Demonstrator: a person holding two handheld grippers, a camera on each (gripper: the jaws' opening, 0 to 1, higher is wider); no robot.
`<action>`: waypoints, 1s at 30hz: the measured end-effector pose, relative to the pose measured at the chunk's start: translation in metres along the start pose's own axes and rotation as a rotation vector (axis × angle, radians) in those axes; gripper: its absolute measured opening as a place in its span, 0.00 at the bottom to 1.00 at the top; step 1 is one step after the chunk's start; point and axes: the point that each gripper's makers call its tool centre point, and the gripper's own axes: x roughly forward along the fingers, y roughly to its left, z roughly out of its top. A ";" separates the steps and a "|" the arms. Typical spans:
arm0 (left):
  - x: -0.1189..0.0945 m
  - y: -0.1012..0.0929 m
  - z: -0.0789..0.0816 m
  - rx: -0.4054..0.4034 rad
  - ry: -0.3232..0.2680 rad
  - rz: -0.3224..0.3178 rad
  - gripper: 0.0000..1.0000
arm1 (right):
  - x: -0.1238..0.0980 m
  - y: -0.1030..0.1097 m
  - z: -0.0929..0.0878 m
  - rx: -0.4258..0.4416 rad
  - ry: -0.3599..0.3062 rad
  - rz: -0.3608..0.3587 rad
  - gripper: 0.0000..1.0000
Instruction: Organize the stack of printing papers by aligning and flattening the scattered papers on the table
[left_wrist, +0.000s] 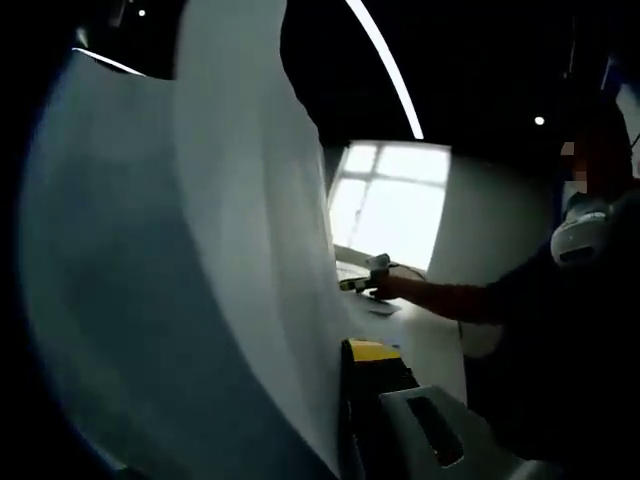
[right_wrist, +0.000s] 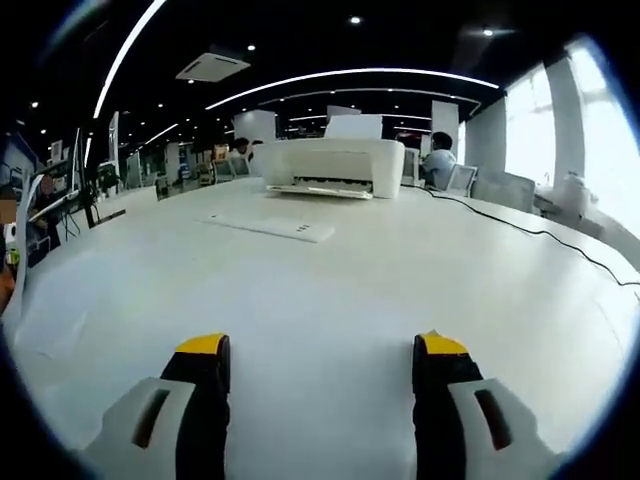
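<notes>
A large white sheaf of paper (left_wrist: 200, 260) stands lifted and bowed across the left gripper view. My left gripper (left_wrist: 345, 352) is shut on its lower edge. Its yellow-tipped right finger (left_wrist: 375, 352) lies against the sheet, and the other finger is hidden behind the paper. The same paper (right_wrist: 22, 250) shows upright at the far left of the right gripper view. My right gripper (right_wrist: 320, 350) is open, with nothing between its fingers, low over the bare white table (right_wrist: 330, 290). It also appears farther off (left_wrist: 365, 283), at the end of the person's arm.
A white printer (right_wrist: 335, 165) stands at the back of the table, with a flat white tray (right_wrist: 270, 228) in front of it. A black cable (right_wrist: 540, 235) runs along the right side. The person (left_wrist: 580, 300) is to the right, near bright windows (left_wrist: 395, 200).
</notes>
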 end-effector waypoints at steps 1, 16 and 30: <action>0.000 0.000 0.000 0.000 -0.001 -0.001 0.06 | 0.000 0.000 0.000 0.001 -0.003 0.000 0.69; 0.000 -0.003 -0.001 0.004 -0.005 0.000 0.06 | 0.000 -0.018 0.001 0.016 -0.024 -0.103 0.84; -0.001 -0.002 -0.001 0.005 -0.008 -0.002 0.06 | 0.001 -0.004 0.006 0.026 -0.028 -0.037 0.36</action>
